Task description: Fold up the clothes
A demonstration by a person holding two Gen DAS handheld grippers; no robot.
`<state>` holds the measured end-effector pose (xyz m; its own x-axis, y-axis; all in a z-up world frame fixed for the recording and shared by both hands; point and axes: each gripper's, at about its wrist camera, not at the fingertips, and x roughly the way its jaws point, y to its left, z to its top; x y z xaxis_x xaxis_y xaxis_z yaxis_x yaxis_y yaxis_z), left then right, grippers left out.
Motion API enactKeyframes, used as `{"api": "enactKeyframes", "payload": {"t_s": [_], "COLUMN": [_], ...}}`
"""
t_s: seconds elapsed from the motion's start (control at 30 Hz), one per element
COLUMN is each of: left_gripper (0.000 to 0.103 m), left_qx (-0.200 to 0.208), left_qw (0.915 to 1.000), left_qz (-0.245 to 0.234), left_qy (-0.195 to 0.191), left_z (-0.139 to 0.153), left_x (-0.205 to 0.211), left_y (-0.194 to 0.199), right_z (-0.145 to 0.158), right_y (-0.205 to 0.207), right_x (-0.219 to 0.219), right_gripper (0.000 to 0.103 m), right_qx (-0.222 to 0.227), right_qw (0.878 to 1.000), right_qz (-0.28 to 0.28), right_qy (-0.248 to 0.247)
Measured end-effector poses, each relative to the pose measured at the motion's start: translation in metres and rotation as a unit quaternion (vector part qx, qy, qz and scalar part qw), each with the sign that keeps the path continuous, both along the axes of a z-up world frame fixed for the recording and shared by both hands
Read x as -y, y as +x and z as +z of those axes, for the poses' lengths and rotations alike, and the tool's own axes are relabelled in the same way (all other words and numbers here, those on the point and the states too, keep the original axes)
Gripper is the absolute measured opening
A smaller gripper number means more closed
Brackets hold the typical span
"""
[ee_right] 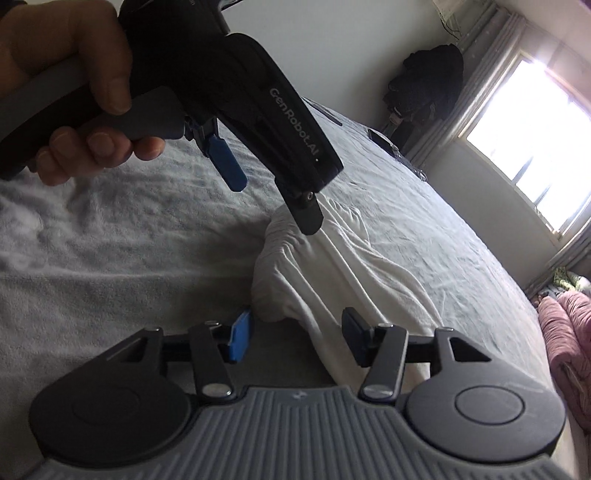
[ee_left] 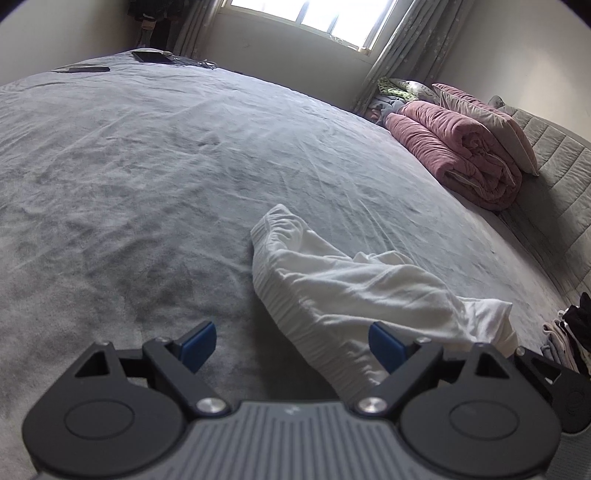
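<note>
left gripper [ee_left: 291,345] jaws wide, empty, over ribbed hem | right gripper [ee_right: 297,338] jaws wide, empty, at near edge | white garment [ee_left: 343,291] rumpled on grey bedsheet [ee_left: 147,166] — judgement: pinch one layer only, pull corners apart flat

**Camera placement: two wrist fisheyes over one bed**

Left wrist view: mounted behind the left gripper [ee_left: 291,345], low and close above the grey bed [ee_left: 147,166]; faces across it toward the window [ee_left: 306,14] at 12 o'clock.

Right wrist view: mounted behind the right gripper [ee_right: 295,338], equally low; window at 2 o'clock.

Shared field: the white garment [ee_left: 332,288] directly ahead, the bed, and the pink quilt [ee_left: 461,151] at 2 and 4 o'clock respectively.
</note>
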<state>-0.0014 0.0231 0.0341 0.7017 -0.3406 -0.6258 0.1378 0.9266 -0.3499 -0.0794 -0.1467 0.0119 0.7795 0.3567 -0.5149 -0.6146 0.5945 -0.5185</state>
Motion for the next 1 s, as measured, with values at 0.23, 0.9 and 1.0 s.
{"api": "enactKeyframes", "payload": {"t_s": [0.23, 0.9, 1.0], "left_gripper": [0.090, 0.089, 0.089], "left_qx": [0.009, 0.083, 0.112], "left_qw": [0.9999, 0.9921, 0.9836], "left_qz": [0.012, -0.070, -0.097], "left_qy": [-0.005, 0.063, 0.102], "left_z": [0.005, 0.016, 0.018], "left_x": [-0.009, 0.019, 0.033], "left_y": [-0.001, -0.018, -0.024], "right_z": [0.023, 0.088, 0.107], "right_y": [0.016, 0.036, 0.025], "right_x": [0.015, 0.107, 0.116], "right_gripper": [0.011, 0.010, 0.010], "right_qx": [-0.004, -0.111, -0.108], "right_qw": [0.997, 0.913, 0.893], "right_qz": [-0.050, -0.141, -0.085], "right_qy": [0.050, 0.367, 0.429]}}
